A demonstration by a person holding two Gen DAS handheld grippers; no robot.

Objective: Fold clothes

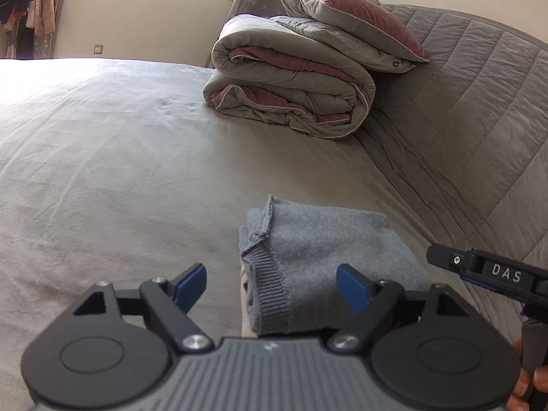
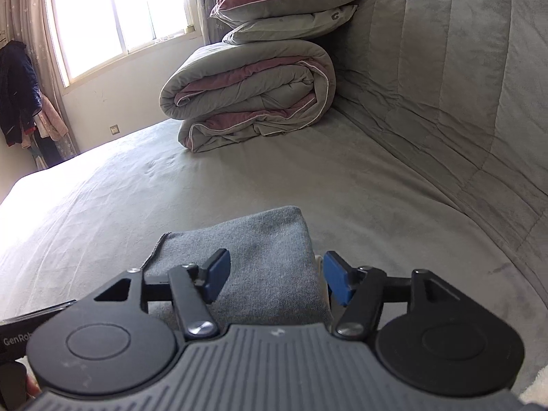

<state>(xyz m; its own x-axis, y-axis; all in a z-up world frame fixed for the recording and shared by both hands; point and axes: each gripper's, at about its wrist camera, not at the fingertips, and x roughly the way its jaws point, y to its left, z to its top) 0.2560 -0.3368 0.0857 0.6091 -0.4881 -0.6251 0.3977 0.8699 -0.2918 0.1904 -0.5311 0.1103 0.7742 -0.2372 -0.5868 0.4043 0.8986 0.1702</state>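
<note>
1. On bed: folded grey sweater, lying flat near the quilted headboard, ribbed hem turned toward the left wrist camera.
2. Just above the sweater's near edge: left claw, blue pads spread wide, pinching nothing.
3. At the right edge of the left wrist view: right claw's black finger marked "DAS", beside the sweater; fingertips of a hand on its handle.
4. Over the sweater's right end, seen from the right wrist: right claw, also spread, empty; left pad over the cloth, right pad just past its folded edge.
5. Farther up the bed, well apart from the sweater: rolled duvet, grey and mauve, with two pillows stacked on top.
6. Beyond the bed: bright window, hanging clothes left of it.
</note>
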